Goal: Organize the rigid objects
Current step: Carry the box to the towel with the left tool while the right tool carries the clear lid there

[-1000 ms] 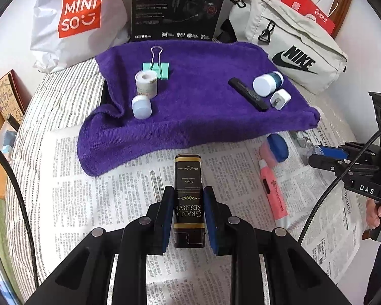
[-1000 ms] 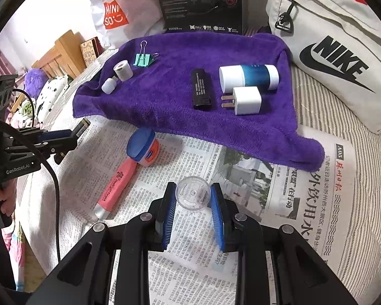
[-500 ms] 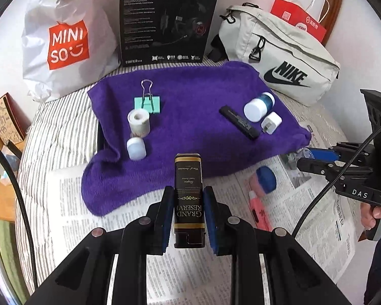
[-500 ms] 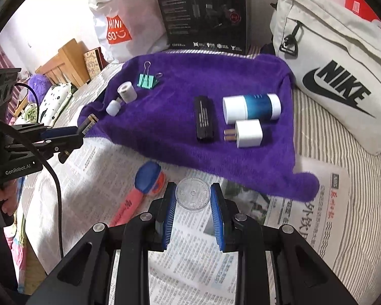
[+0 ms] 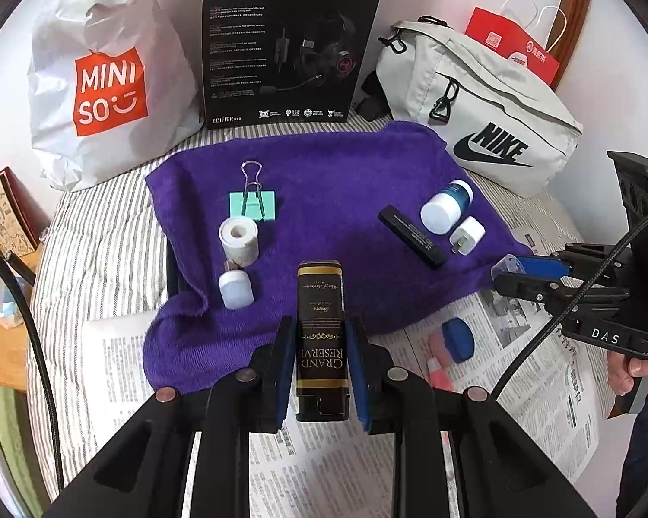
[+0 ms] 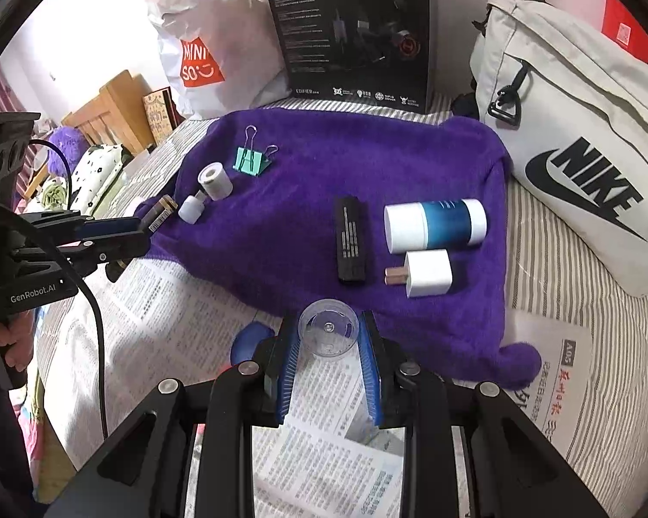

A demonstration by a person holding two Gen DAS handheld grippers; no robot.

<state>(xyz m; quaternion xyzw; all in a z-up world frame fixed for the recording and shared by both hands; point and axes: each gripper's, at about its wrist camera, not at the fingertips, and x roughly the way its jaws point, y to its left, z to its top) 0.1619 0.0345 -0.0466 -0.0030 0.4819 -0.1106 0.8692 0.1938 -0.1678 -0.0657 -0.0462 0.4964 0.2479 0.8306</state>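
Observation:
My left gripper (image 5: pixel 322 367) is shut on a black "Grand Reserve" box (image 5: pixel 322 328), held above the near edge of the purple towel (image 5: pixel 324 198). My right gripper (image 6: pixel 328 345) is shut on a clear plastic cup (image 6: pixel 328 330), also at the towel's (image 6: pixel 324 181) near edge. On the towel lie a green binder clip (image 5: pixel 253 203), a white tape roll (image 5: pixel 238 239), a small white bottle (image 5: pixel 236 288), a black bar (image 5: pixel 412 236), a blue-and-white bottle (image 5: pixel 446 206) and a white charger (image 5: pixel 466 235). A blue-capped pink tube (image 5: pixel 449 347) lies on the newspaper (image 5: pixel 540 371).
A Miniso bag (image 5: pixel 103 77), a black headset box (image 5: pixel 287 43) and a white Nike bag (image 5: pixel 484 116) stand behind the towel. A red bag (image 5: pixel 514 49) is at the back right. The striped bed edge (image 5: pixel 65 280) drops off at left.
Both grippers have risen and moved forward toward the towel, each still holding its object. The objects on the towel have not moved.

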